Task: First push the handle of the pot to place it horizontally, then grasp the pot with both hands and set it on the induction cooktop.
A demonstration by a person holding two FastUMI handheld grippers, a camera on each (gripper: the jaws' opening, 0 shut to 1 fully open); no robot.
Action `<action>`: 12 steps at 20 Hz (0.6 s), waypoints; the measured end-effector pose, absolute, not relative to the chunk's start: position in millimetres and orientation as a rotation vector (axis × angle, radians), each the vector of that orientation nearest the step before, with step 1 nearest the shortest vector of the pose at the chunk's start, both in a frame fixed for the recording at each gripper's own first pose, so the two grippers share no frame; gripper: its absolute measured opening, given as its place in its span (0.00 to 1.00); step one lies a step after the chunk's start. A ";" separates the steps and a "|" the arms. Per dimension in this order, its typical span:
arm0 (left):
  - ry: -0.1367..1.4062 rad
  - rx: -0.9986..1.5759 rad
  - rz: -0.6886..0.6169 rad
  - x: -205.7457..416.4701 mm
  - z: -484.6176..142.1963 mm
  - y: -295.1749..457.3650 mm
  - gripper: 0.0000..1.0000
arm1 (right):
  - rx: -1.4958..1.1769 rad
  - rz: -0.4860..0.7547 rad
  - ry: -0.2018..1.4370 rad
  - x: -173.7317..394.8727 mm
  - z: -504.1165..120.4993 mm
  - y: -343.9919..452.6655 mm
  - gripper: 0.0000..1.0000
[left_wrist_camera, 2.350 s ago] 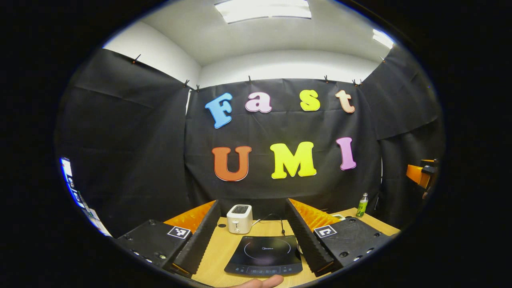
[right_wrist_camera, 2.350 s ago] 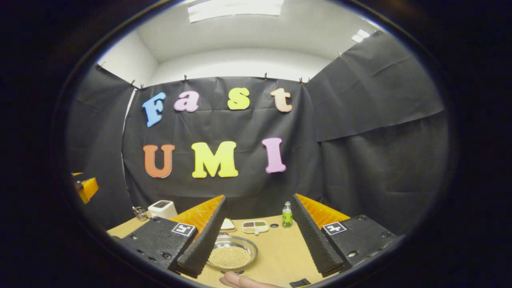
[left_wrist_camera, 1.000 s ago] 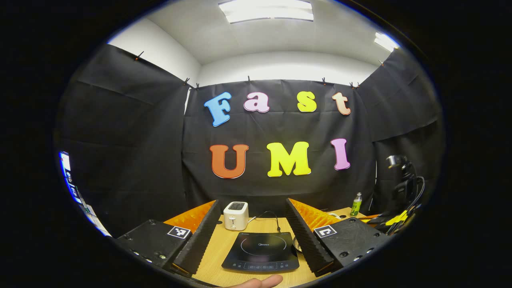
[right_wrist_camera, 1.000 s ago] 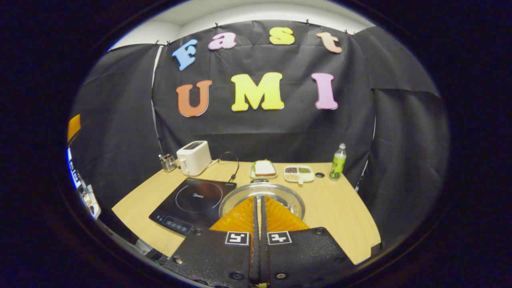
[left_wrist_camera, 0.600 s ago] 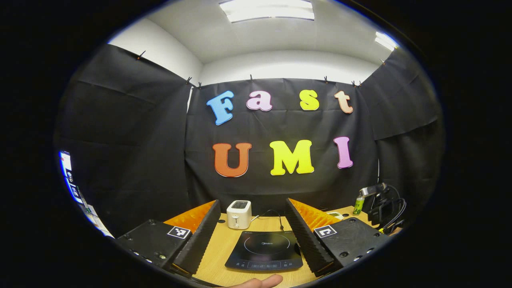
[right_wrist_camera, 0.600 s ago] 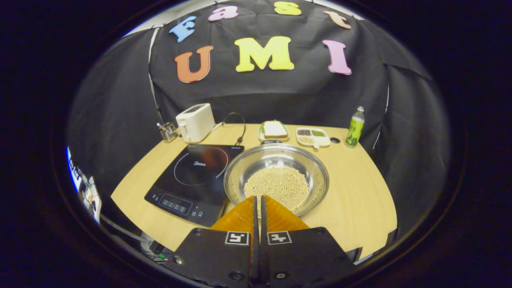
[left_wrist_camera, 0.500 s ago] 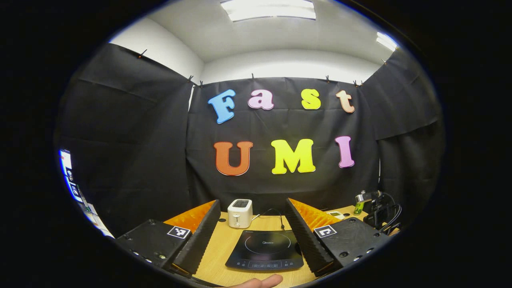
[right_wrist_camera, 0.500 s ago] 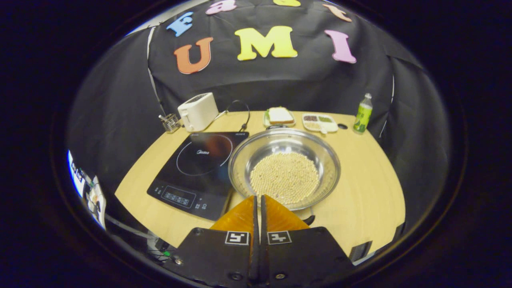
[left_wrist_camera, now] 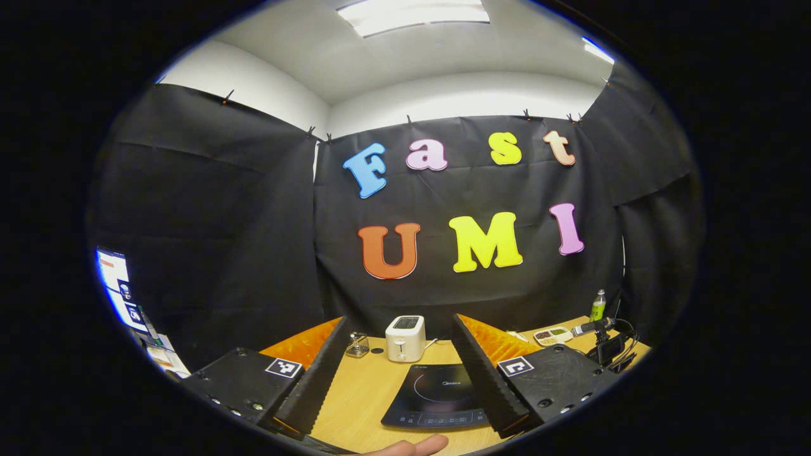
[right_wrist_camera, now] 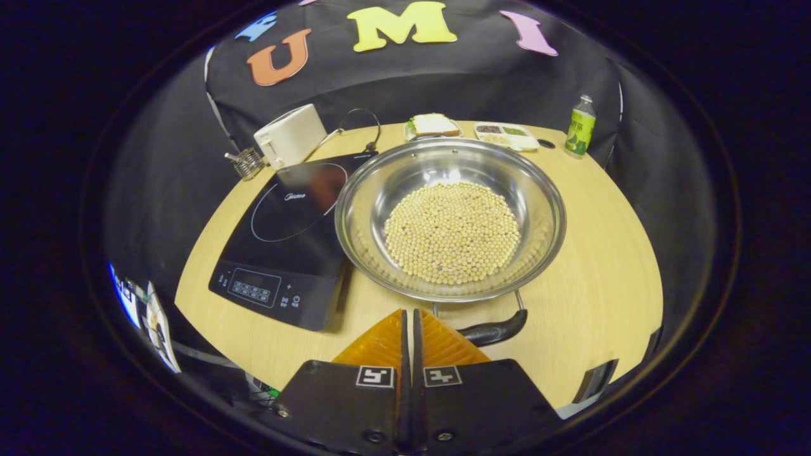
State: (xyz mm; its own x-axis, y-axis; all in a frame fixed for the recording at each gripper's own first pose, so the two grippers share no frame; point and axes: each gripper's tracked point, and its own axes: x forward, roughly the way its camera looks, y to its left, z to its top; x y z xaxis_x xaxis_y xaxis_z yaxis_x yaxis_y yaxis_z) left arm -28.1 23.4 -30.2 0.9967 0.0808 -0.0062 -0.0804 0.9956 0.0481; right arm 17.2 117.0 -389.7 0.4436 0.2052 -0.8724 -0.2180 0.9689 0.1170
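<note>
A wide steel pot (right_wrist_camera: 538, 190) holding pale beans sits on the wooden table (right_wrist_camera: 608, 253), right beside the black induction cooktop (right_wrist_camera: 285, 234). The pot's dark near handle (right_wrist_camera: 494, 330) points toward me. My right gripper (right_wrist_camera: 408, 313) is shut with nothing in it, tilted down over the table's front edge, its tips just left of that handle. My left gripper (left_wrist_camera: 399, 320) stands open and level, with the cooktop (left_wrist_camera: 437, 396) between its fingers. The right gripper (left_wrist_camera: 605, 345) and its cables show at the far right in the left gripper view.
A white toaster (right_wrist_camera: 288, 142) and a small wire holder (right_wrist_camera: 244, 163) stand behind the cooktop. At the back are a plate with bread (right_wrist_camera: 431, 125), a divided dish (right_wrist_camera: 507, 134) and a green bottle (right_wrist_camera: 580, 133). A fingertip (left_wrist_camera: 412, 446) shows under the left gripper.
My right gripper went from open to shut, tipped downward and came in over the pot's near handle. The left gripper stayed open and swung slightly left.
</note>
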 end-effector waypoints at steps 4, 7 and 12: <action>0.020 0.046 0.094 -24.2 -34.2 25.8 0.96 | 0.025 0.263 1.105 17.2 -394.0 111.2 0.04; 0.016 0.039 0.093 -25.8 -31.3 26.1 0.96 | 0.001 0.264 1.095 19.5 -393.7 101.3 0.01; 0.004 0.021 0.066 -29.8 -25.2 18.9 0.96 | -0.015 0.245 1.082 24.1 -392.6 83.6 0.04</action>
State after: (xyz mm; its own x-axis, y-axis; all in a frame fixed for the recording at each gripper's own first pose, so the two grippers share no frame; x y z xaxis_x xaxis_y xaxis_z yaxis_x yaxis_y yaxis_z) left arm -29.8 18.9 -25.2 0.9978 0.0660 -0.0033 -0.0659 0.9976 0.0207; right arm 24.1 83.6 -392.6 0.4455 0.1906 -0.8747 -0.2056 0.9727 0.1073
